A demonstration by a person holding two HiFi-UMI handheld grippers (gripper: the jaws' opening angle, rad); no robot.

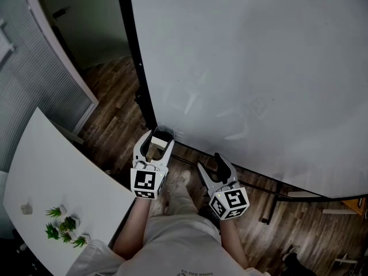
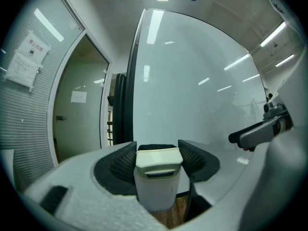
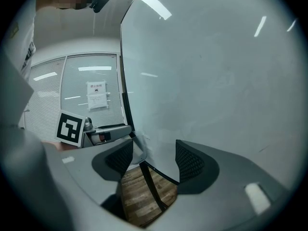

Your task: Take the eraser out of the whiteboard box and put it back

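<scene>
The left gripper [image 1: 156,138] is grasping the eraser [image 2: 158,176] between its pads, holding it near the lower left corner of the whiteboard [image 1: 247,68]. The right gripper [image 3: 154,159] is hanging released, gripping nothing, just right of it.

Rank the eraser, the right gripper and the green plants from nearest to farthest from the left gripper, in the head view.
1. eraser, clamped in the left gripper itself.
2. right gripper, open, just to its right.
3. green plants, lower left on the white table.
</scene>
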